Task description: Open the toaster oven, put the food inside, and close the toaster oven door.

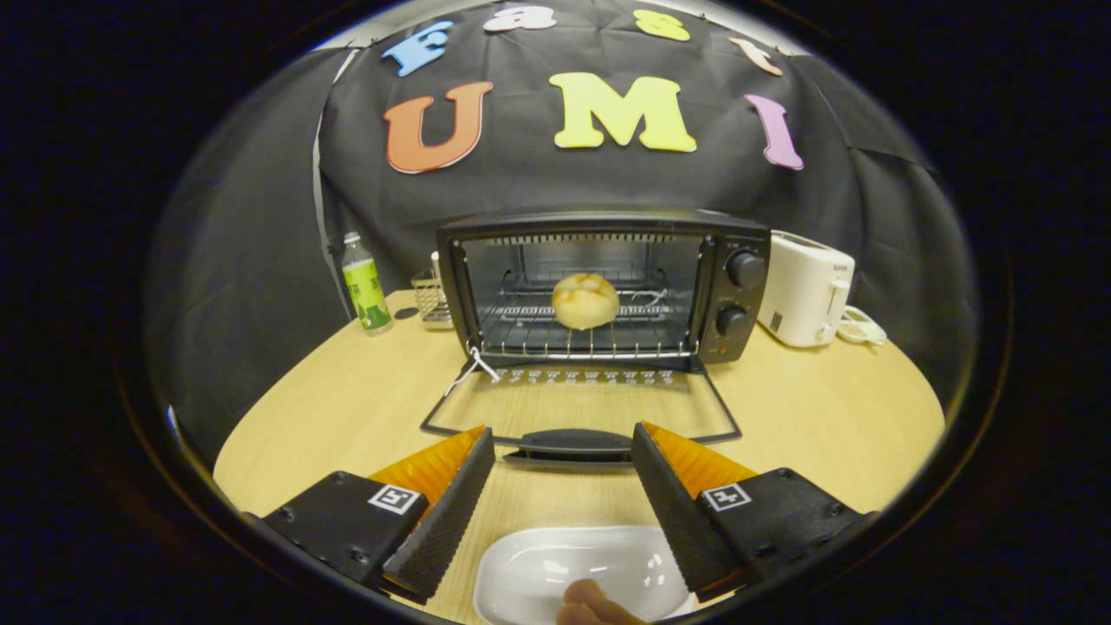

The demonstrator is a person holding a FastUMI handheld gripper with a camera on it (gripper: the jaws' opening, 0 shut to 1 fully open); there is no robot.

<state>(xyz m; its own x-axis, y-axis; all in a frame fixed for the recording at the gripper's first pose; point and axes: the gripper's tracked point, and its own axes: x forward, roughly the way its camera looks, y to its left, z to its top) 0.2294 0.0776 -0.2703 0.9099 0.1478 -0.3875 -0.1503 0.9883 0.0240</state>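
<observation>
The tool [562, 473] is spread and empty. The bun [585, 300] sits on the oven rack at twelve o'clock, beyond the dropped door [580, 415]. The door handle [575, 443] probably lies just ahead; a shallow catch could let the door slip and fall back.

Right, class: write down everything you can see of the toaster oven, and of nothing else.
The toaster oven is a black box that looks like metal, standing upright on the wooden table against the booth's wall. Its glass door is fully open, folded down flat toward the hand-held gripper, whose open fingers flank the door's black handle without touching it. A bun sits on the wire rack inside. Two round knobs stack on the panel beside the cavity. A white string hangs at one hinge corner.
</observation>
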